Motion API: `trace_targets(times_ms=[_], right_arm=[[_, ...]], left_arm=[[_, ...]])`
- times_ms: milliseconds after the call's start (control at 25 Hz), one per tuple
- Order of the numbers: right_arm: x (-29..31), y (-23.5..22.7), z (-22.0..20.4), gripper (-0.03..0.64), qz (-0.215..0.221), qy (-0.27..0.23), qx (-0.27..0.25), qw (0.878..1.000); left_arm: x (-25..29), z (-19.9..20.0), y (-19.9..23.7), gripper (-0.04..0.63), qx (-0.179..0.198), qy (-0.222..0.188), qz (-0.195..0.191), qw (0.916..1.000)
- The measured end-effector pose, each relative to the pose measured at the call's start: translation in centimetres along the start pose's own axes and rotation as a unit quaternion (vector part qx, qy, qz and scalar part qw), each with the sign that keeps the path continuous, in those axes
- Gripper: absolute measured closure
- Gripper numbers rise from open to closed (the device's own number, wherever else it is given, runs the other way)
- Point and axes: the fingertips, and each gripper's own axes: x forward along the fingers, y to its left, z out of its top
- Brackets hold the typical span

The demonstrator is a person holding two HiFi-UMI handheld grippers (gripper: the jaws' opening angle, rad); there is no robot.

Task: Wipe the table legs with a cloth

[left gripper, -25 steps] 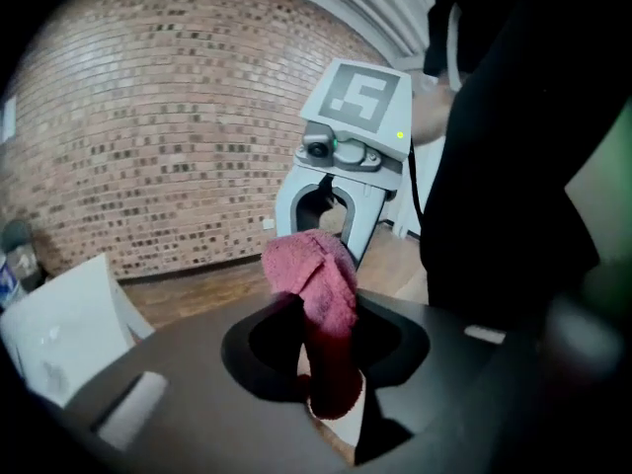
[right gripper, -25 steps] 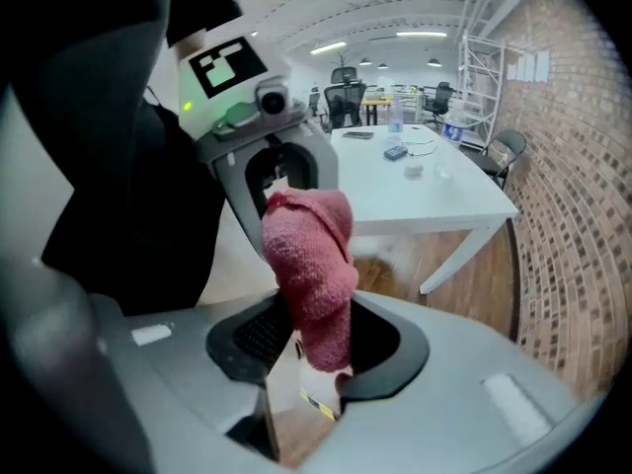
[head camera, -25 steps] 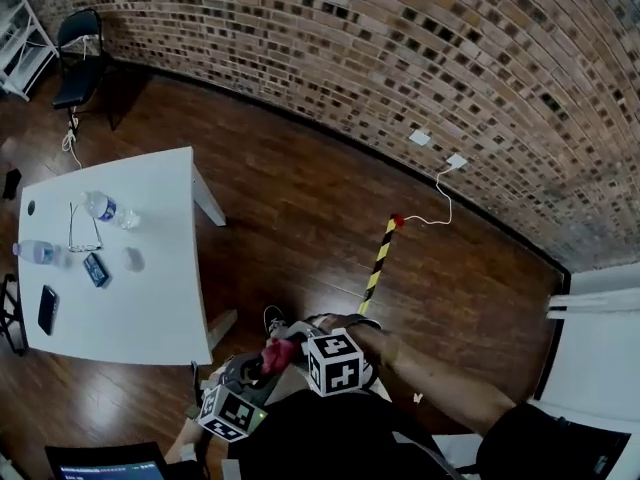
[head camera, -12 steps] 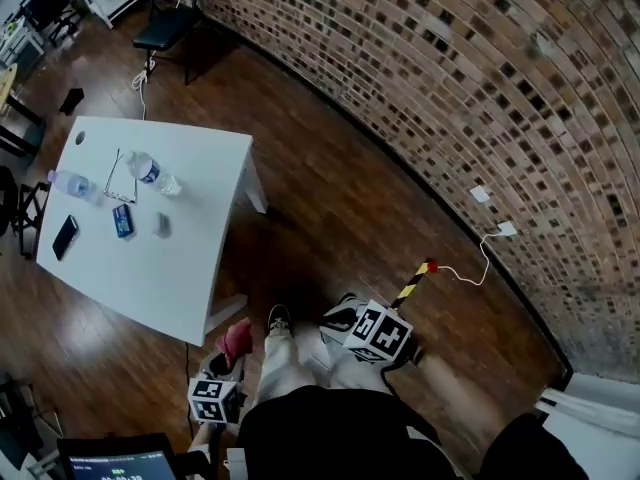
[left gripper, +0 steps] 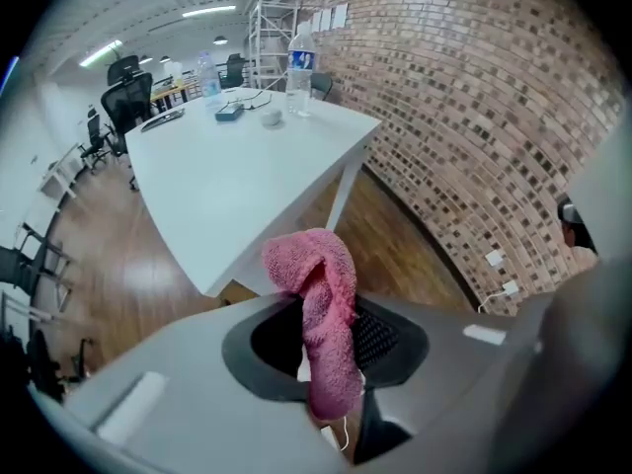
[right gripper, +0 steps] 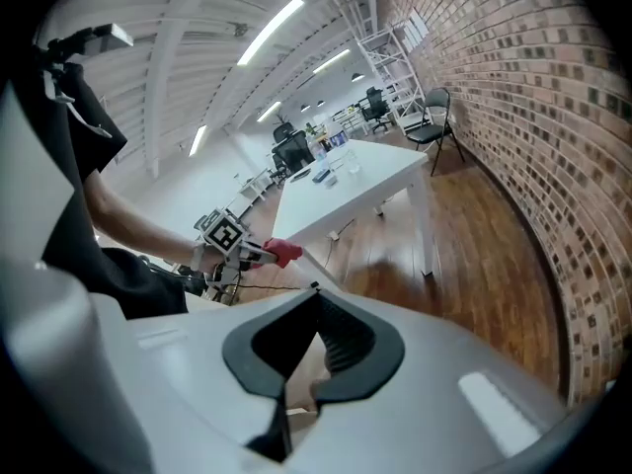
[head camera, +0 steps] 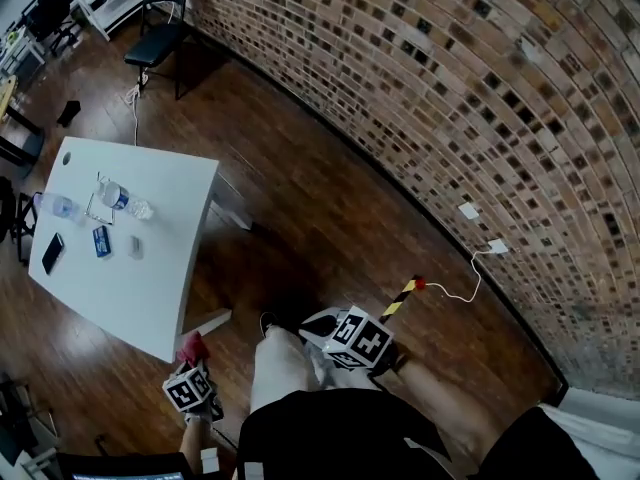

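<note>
Head view: near table leg (head camera: 210, 320) half-hidden

Long ceiling strip lights (right gripper: 267, 33) give bright, even white light. The white surface (head camera: 130, 268) is evenly lit and drops a soft shadow on the glossy wood floor (head camera: 300, 218) beside it. Wide-angle distortion bows the brick wall (head camera: 450, 88) behind the surface, and both gripper views darken at the corners. The cloth (left gripper: 318, 265) looks crisp, the left gripper (left gripper: 324, 304) under it soft.

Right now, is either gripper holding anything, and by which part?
Left gripper pinches the pink cloth near its middle, folded end past the fingers. Right gripper is shut, empty.
</note>
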Motion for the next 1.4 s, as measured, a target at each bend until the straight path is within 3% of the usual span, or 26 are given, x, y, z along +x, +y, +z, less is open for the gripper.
trace_targets(times_ms=[200,320,480,640,1000,1400], right_arm=[[4.5,0.7,1.3,0.623,0.055,0.075,-0.072,0.993],[8.0,0.5,3.0,0.623,0.084,0.116,-0.079,0.987],[12.4,-1.0,5.5,0.623,0.086,0.164,-0.118,0.976],[14.5,-1.9,8.1,0.623,0.087,0.191,-0.149,0.966],[15.2,-4.5,10.5,0.623,0.079,0.201,-0.129,0.968],[12.7,-7.6,11.0,0.623,0.079,0.189,-0.115,0.972]], left_arm=[[2.3,-1.4,2.2,0.505,-0.053,0.023,0.079,0.9952],[4.5,-1.6,3.1,0.505,-0.09,0.034,0.104,0.9898],[6.8,0.8,3.8,0.505,-0.122,0.028,0.12,0.9849],[7.8,2.9,3.3,0.505,-0.122,0.019,0.122,0.9848],[9.6,6.1,1.4,0.506,-0.122,0.011,0.099,0.9875],[11.9,13.1,-3.7,0.506,-0.063,0.012,0.071,0.9954]])
